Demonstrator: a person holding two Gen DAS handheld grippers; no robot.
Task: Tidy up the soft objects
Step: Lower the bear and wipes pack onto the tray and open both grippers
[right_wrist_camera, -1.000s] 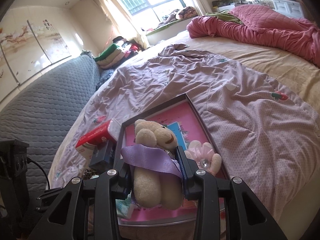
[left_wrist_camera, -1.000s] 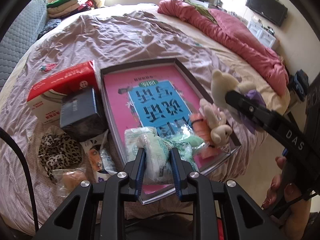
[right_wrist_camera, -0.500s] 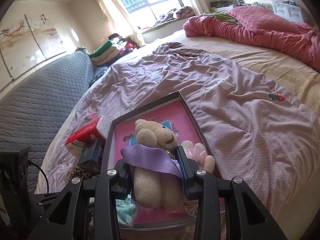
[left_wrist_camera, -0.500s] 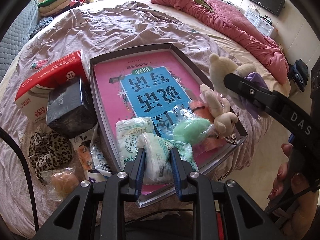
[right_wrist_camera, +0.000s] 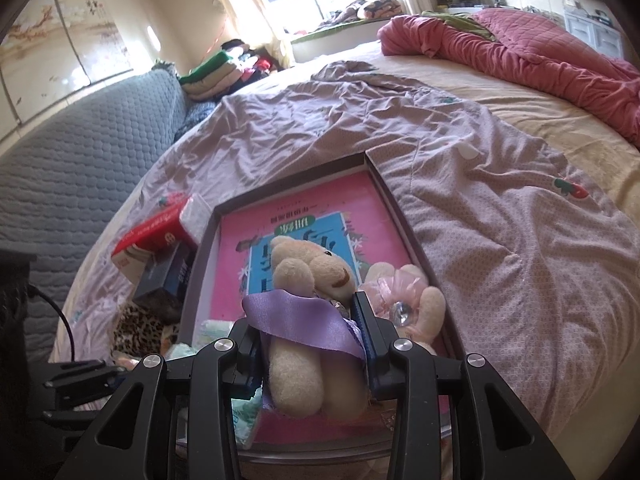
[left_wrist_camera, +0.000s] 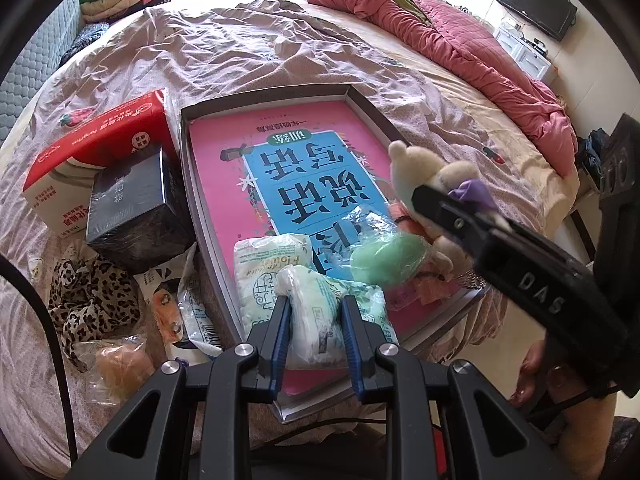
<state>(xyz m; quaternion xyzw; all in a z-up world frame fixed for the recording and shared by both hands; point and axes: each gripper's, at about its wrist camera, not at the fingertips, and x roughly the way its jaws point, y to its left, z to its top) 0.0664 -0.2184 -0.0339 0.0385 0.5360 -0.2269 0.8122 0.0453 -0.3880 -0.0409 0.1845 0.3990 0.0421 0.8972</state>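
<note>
- Left tongs point(left_wrist_camera: 316, 330): clamped on a soft pale-green plastic-wrapped tissue pack point(left_wrist_camera: 320, 312), over the near end of the shallow grey cardboard tray point(left_wrist_camera: 280, 94).
- Right tongs point(right_wrist_camera: 310, 342): gripping a cream plush bear with purple ribbon point(right_wrist_camera: 308, 280), above the tray's near right side.
- Ahead of the left tongs: bagged green sponge point(left_wrist_camera: 386, 258).
- Advice: lower each item onto bare pink lining before letting go; avoid crushing neighbours.

"DAS" stands in white capitals on the black arm of the right gripper point(left_wrist_camera: 416, 200). Large Chinese characters, upside down, fill the blue panel of the pink book point(left_wrist_camera: 304, 176) ahead of the left gripper; the red box point(left_wrist_camera: 92, 152) beside it perhaps bears small white lettering, too blurred to read
</note>
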